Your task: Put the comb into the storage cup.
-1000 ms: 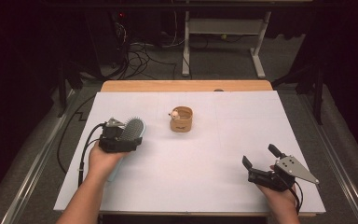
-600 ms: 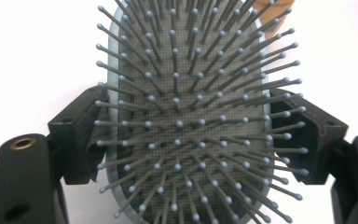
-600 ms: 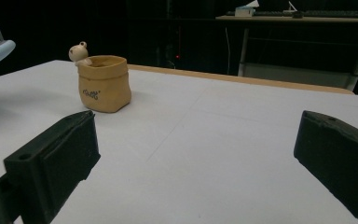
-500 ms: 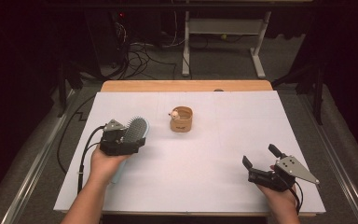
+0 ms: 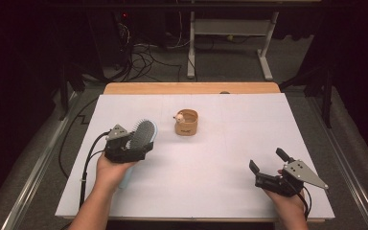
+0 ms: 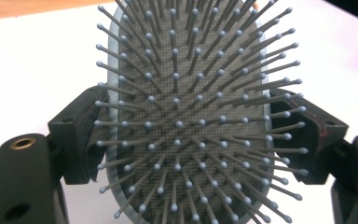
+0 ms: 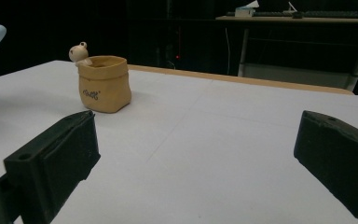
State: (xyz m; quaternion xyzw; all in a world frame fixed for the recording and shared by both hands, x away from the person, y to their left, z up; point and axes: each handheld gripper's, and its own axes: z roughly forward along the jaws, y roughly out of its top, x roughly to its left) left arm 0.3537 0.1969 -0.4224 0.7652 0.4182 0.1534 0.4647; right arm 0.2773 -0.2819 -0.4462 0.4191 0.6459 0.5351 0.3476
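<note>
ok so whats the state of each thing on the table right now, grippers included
pale blue oval hairbrush with grey bristles: clamped by its edges, lifted off the table, bristles toward the left gripper's camera
left gripper: shut on the hairbrush
right gripper: open, holding nothing
small tan sack-shaped pot with a little white figure on its rim: upright, standing free
white table sheet: flat
</note>
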